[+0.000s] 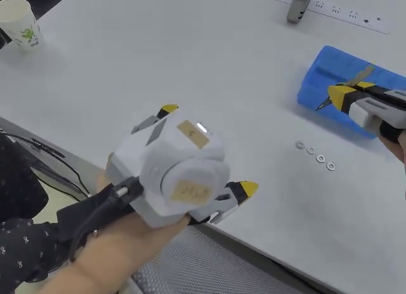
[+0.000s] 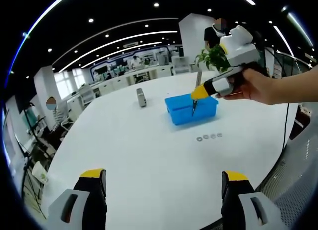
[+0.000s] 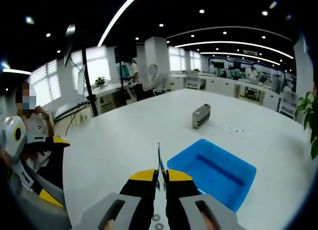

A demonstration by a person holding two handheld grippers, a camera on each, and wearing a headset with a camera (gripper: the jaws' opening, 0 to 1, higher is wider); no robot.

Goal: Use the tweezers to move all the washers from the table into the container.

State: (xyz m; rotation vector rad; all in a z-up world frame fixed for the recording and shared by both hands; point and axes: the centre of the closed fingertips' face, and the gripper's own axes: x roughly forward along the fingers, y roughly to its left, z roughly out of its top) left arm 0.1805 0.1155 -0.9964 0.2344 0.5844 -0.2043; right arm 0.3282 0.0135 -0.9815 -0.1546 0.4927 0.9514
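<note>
Metal washers (image 1: 315, 155), four in a row, lay on the white table (image 1: 190, 53) just beside the blue container (image 1: 327, 68). Tweezers (image 3: 159, 160) sat pinched in the narrow right gripper (image 3: 160, 176), tips above the container. The left gripper (image 2: 164, 178) hung wide apart and empty at the table's near edge.

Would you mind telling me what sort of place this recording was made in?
Probably a large open-plan office or lab: a long white table with a power strip, rows of desks behind, and ceiling strip lights.
</note>
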